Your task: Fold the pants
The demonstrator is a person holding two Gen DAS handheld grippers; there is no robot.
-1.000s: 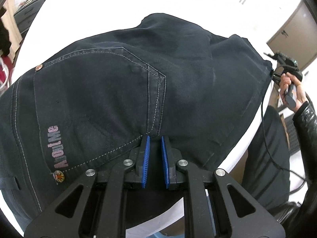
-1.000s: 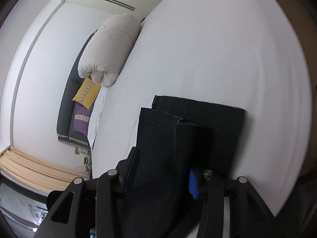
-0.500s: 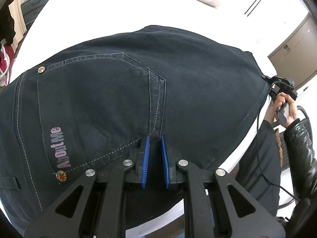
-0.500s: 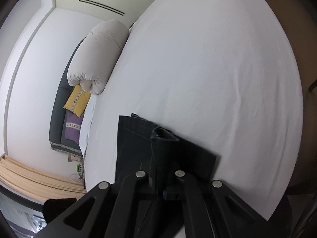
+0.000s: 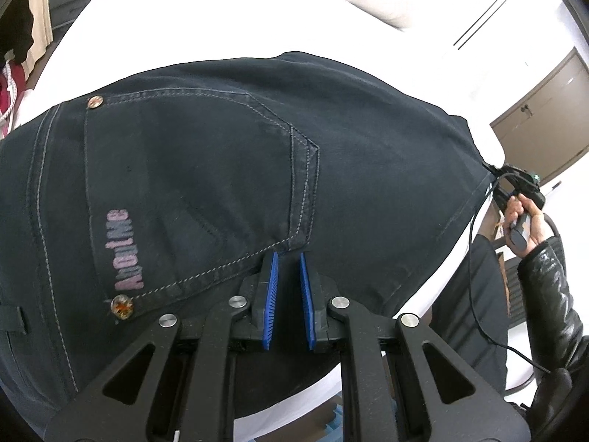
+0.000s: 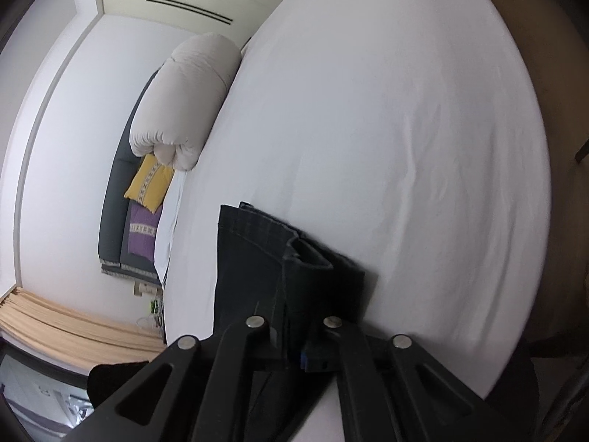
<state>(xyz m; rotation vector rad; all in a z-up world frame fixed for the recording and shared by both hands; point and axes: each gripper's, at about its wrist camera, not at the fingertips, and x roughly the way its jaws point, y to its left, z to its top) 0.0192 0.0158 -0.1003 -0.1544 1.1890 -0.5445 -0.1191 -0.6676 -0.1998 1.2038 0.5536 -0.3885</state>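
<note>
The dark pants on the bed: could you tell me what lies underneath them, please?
Under the pants lies the white bed sheet; whatever they cover directly beneath stays hidden.
</note>
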